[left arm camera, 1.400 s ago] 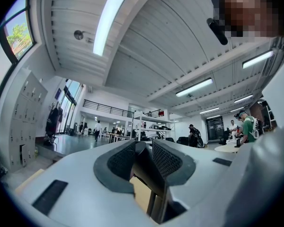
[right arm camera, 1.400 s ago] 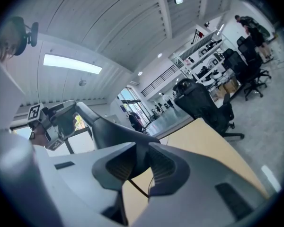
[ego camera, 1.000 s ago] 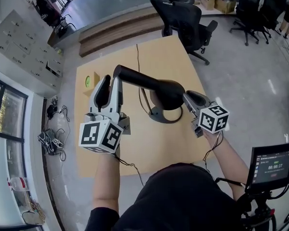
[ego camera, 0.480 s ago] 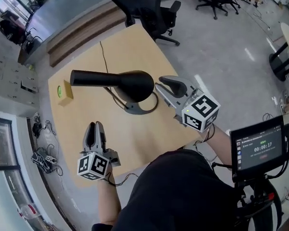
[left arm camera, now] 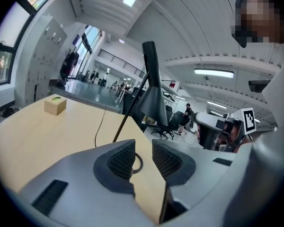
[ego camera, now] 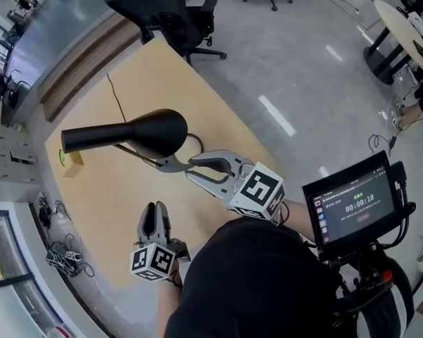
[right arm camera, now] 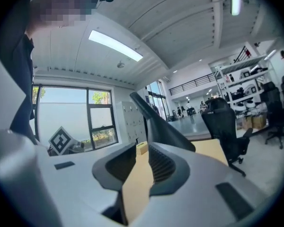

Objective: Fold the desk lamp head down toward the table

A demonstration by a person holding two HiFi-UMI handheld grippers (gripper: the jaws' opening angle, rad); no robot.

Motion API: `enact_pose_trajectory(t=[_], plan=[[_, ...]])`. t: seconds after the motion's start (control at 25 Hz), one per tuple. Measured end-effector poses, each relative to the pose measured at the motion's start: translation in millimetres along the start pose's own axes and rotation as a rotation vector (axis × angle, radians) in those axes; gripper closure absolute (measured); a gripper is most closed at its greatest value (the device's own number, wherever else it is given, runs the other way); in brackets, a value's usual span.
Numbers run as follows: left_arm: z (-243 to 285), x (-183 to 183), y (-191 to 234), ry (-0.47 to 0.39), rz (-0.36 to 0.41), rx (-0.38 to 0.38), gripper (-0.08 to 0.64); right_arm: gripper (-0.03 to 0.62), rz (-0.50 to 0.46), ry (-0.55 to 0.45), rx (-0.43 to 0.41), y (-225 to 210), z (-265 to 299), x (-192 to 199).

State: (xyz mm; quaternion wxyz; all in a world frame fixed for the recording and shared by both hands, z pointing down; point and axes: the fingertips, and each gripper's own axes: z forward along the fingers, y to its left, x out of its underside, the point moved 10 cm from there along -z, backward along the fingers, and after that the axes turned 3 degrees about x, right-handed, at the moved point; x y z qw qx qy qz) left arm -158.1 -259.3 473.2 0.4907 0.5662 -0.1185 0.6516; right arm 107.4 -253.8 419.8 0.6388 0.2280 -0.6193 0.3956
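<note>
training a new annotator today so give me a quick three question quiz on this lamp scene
1. True or false: the left gripper is clamped on the desk lamp.
2. Which of these also sits on the table? A) mug B) small block with a green top C) keyboard
3. Which gripper is nearer the lamp's base?
Key: 1 false, its jaws are apart and empty. 2 B. 3 the right gripper.

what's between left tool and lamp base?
Only bare table. In the head view, plain wood runs from the left tool up to the lamp base, with nothing on it.
</note>
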Motion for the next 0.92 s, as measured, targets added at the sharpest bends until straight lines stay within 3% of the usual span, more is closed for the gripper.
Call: enact_pose_trajectory(t=[0.28,0.92], plan=[[18.0,17.5,-18.8,0.070,0.010,0.084,0.442,0.508,0.065,0.091,0.037,11.4,-25.9,41.6],[14.1,13.7,-14.1,0.056,0.005,0.052,0.442,0.508,0.090,0.120,-0.022,4.6,-1.4,46.0]])
